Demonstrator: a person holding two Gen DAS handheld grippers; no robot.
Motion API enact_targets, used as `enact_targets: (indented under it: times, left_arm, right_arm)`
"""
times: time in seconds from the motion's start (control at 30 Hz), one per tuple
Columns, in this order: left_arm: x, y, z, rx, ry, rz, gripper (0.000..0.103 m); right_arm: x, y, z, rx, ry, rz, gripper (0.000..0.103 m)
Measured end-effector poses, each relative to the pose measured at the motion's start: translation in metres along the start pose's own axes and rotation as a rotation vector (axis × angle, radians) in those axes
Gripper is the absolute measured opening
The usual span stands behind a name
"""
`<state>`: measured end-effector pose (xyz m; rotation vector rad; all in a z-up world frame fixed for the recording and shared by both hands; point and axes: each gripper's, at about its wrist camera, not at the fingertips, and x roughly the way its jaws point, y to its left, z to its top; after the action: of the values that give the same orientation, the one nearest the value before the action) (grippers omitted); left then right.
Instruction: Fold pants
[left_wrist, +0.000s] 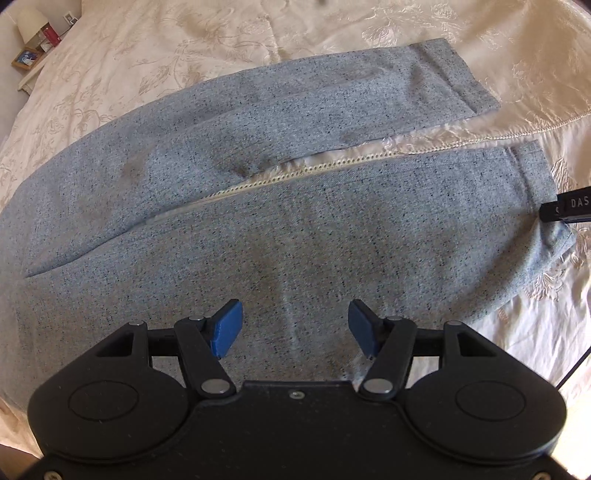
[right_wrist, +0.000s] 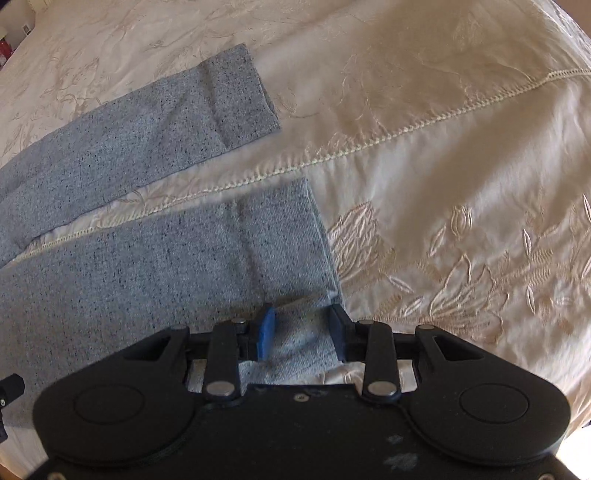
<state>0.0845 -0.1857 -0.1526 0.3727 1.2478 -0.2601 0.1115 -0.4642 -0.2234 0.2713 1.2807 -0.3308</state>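
Observation:
Grey speckled pants (left_wrist: 258, 229) lie flat on the bed, both legs running to the right with a narrow gap between them. My left gripper (left_wrist: 295, 328) hangs open above the near leg, nothing between its blue pads (left_wrist: 226, 328). My right gripper (right_wrist: 301, 328) is at the near leg's cuff (right_wrist: 288, 251). The cuff's near corner is bunched up between its pads and held there. The far leg's cuff (right_wrist: 236, 99) lies flat beyond. In the left wrist view the right gripper's black tip (left_wrist: 565, 210) shows at the near cuff.
A cream embroidered bedspread (right_wrist: 443, 166) with a stitched seam (right_wrist: 369, 142) covers the bed around the pants. At the far left stands a bedside table (left_wrist: 27, 62) with a lamp and small items.

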Motion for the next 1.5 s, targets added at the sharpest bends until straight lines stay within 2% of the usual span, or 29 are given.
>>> enact_targets:
  times: [0.17,0.3,0.37,0.47,0.67,0.87,1.0,1.27,1.3,1.37,1.43,1.5]
  left_arm:
    - [0.01,-0.029,0.019,0.061,-0.041,-0.023,0.065]
    - [0.026,-0.056,0.034,0.13,-0.059,-0.026,0.065]
    - [0.041,-0.067,0.042,0.174,-0.052,0.01,0.066]
    - [0.067,-0.073,0.051,0.226,-0.034,0.084,0.067]
    - [0.083,-0.058,0.078,0.179,-0.034,0.125,0.069]
    - [0.09,-0.053,0.086,0.162,-0.008,0.129,0.074]
    - [0.091,-0.06,0.084,0.189,-0.02,0.15,0.077]
    - [0.095,-0.053,0.088,0.155,-0.011,0.13,0.082]
    - [0.096,-0.051,0.09,0.153,-0.01,0.127,0.082]
    - [0.095,-0.05,0.091,0.154,-0.009,0.123,0.081]
    - [0.088,-0.048,0.092,0.145,-0.006,0.101,0.075]
    - [0.075,-0.045,0.092,0.14,-0.01,0.073,0.063]
  right_arm:
    - [0.021,-0.009,0.027,-0.023,0.032,0.023,0.036]
    - [0.028,-0.027,0.039,0.014,0.05,0.081,0.035]
    - [0.017,-0.042,0.04,0.077,0.034,0.118,0.035]
    - [0.004,-0.069,0.033,0.153,0.018,0.13,0.035]
    - [-0.006,-0.092,-0.001,0.182,0.025,0.139,0.035]
    - [0.006,-0.068,-0.041,0.068,0.032,0.181,0.036]
    - [0.019,-0.056,-0.041,0.006,0.004,0.194,0.036]
    - [0.034,-0.06,-0.019,0.083,-0.001,0.277,0.037]
    - [0.033,-0.063,-0.019,0.099,0.0,0.294,0.032]
    - [0.029,-0.069,-0.017,0.125,0.013,0.331,0.004]
    - [0.012,-0.076,-0.019,0.127,0.012,0.326,0.006]
    - [-0.008,-0.08,-0.028,0.126,0.004,0.312,0.005]
